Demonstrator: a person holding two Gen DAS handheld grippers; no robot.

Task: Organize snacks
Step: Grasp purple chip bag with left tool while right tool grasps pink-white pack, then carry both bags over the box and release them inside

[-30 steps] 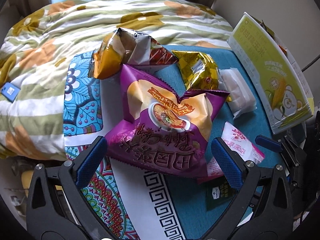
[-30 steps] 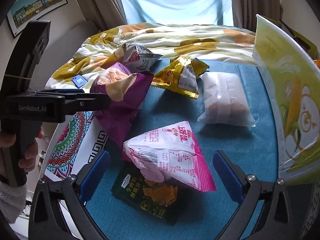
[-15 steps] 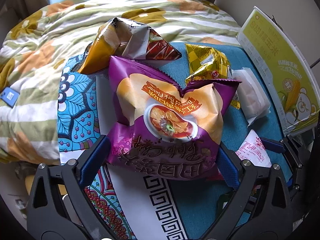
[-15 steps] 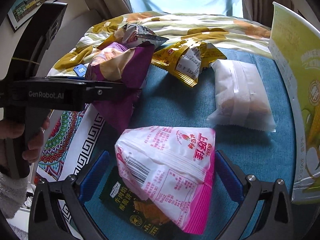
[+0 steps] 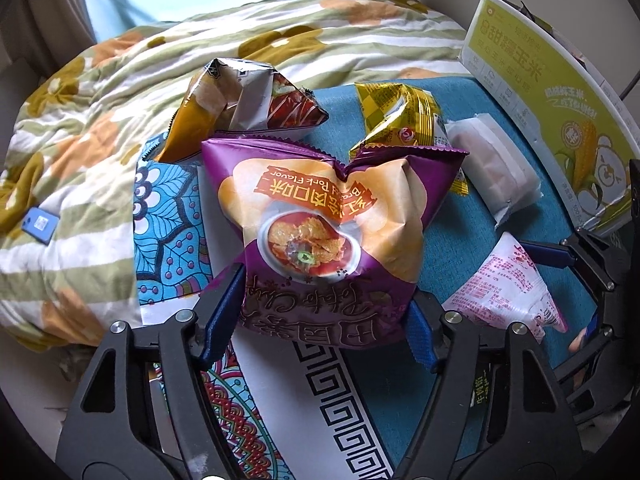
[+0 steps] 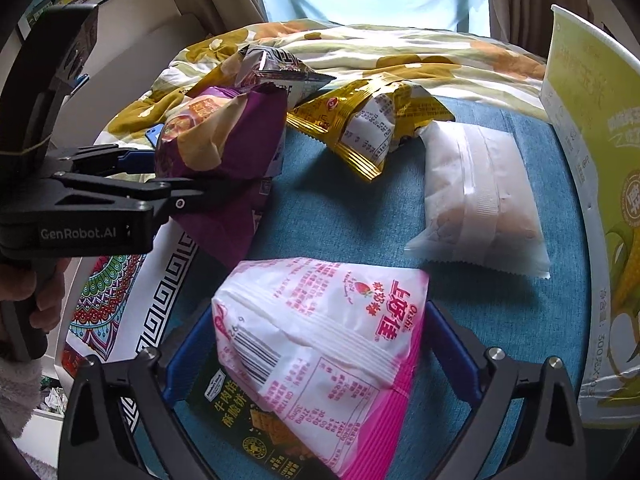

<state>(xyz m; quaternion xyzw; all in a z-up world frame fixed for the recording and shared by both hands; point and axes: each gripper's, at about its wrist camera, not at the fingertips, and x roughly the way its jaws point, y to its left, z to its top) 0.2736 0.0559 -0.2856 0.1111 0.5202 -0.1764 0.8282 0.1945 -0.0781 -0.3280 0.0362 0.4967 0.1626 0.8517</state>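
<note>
The left tool [image 5: 324,312] has just been closing and now pinches the purple chip bag [image 5: 328,236] near the bed's [image 5: 460,380] left edge; squeeze gently. The right tool [image 6: 320,344], closing slightly, straddles the pink snack bag [image 6: 320,332] without gripping; centre it first.

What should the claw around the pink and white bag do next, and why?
Probably squeeze shut. The right claw has just been closing, and its blue fingers sit on either side of the pink and white bag, seemingly not pressing it yet. That bag lies partly on a dark green packet. The left claw already pinches the purple chip bag, so gripping comes before lifting.
</note>
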